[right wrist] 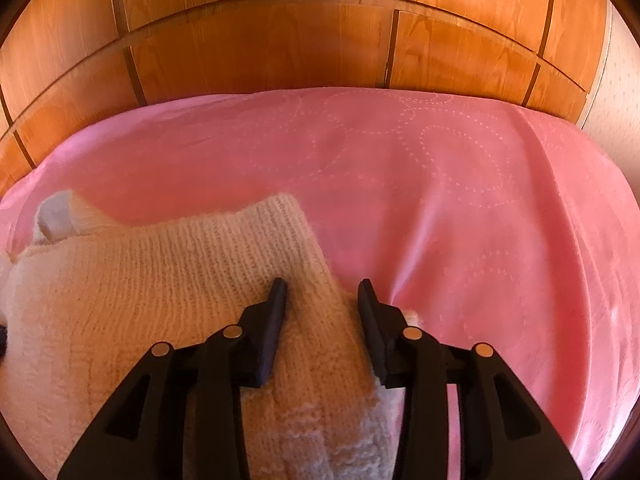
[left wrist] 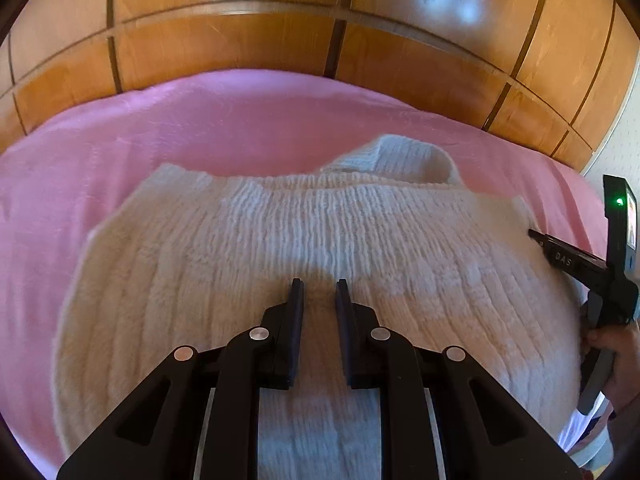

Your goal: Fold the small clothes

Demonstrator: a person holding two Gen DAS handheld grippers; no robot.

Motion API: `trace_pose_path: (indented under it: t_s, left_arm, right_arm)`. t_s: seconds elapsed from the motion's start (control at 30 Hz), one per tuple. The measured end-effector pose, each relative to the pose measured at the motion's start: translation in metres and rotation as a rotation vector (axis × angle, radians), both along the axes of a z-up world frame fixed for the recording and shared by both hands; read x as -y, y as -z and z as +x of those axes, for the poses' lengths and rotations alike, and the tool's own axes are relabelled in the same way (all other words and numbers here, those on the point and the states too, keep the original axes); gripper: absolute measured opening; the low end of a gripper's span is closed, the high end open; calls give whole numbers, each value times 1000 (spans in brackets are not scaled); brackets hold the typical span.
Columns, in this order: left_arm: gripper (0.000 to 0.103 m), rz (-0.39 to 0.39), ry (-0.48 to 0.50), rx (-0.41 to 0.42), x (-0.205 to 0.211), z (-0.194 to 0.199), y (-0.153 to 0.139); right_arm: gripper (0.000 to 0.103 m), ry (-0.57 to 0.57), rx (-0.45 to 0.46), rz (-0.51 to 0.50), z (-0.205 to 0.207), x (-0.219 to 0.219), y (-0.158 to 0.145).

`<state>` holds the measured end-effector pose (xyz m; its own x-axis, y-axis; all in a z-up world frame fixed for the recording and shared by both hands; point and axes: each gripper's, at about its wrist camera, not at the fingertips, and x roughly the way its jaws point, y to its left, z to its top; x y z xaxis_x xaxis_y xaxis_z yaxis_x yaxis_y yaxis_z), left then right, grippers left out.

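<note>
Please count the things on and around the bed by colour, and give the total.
Cream: 1, the knitted sweater
Pink: 1, the bedspread
Black: 2, the left gripper and the right gripper
Brown: 1, the wooden wardrobe
Total: 5

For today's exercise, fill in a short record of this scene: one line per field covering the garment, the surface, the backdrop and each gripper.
garment: cream knitted sweater, lying flat, collar at the far side
surface: pink bedspread, circles of dots on it
backdrop: wooden panelling
left gripper: jaws narrowly apart over the middle of the knit
right gripper: jaws apart, straddling the sweater's right edge
fold status: not visibly started
</note>
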<state>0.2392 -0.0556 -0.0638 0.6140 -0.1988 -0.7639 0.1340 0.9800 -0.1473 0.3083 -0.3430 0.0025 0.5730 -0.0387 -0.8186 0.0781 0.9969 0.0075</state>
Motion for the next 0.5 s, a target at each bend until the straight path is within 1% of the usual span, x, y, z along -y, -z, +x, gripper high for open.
trace_pose_path:
  t_s: [0.07,0.1,0.13,0.2,0.27,0.3,0.37,0.5]
  left_arm:
    - [32,-12,-15,16,-3,-10,-6]
    - [35,-17,-18,26,-4,-16,-10]
    - [35,-18,-22,39,-5,-23,-14]
    - [35,-12,-26,57,-7,-31,-19]
    - [35,-8,-18,68,-9,-41,-24]
    - [35,-6,-18,72,-10,-46,-25]
    - [35,-11,-16,78,-11,-55,-29]
    - [35,-12,-15,85,-10,-65,-31]
  right_arm:
    - [40,1,1,20,0,3,0]
    - [41,2,1,30,-2,4,-1]
    - [43,2,2,37,-1,6,-2]
    - [52,4,2,36,-7,5,-4]
    - [72,-11,5,49,-15,4,-9]
    - [75,-16,9,47,-19,4,-13]
    - [88,-23,14,38,-26,4,-19]
    - [92,-49,11,96,-46,17,-26]
